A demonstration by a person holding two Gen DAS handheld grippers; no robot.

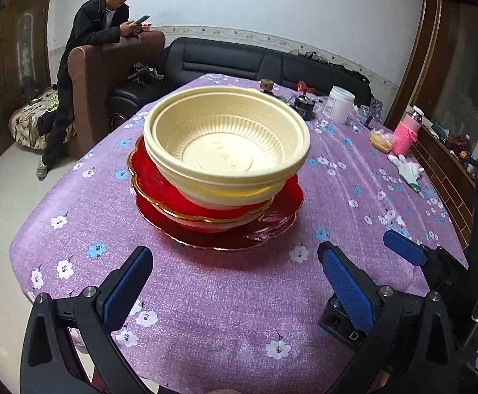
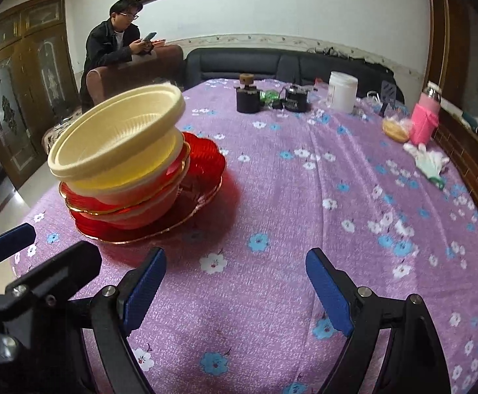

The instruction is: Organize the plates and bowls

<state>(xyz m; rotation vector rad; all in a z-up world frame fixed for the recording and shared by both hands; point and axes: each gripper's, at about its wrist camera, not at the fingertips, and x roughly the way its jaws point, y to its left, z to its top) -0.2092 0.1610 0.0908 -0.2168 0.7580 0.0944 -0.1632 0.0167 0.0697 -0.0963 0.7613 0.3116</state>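
Cream ribbed plastic bowls (image 1: 227, 141) sat nested on red glass plates (image 1: 271, 226), saving counter (image 1: 222, 295) space; left claw (image 1: 235, 279) and right claw (image 2: 235, 290) hung wide open, empty.

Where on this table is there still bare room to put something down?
The widest bare stretch of purple tablecloth lies between the stack of bowls and plates and the white glove. The near strip in front of the stack is also clear. The far edge is crowded: black jars, white tub, pink bottle.
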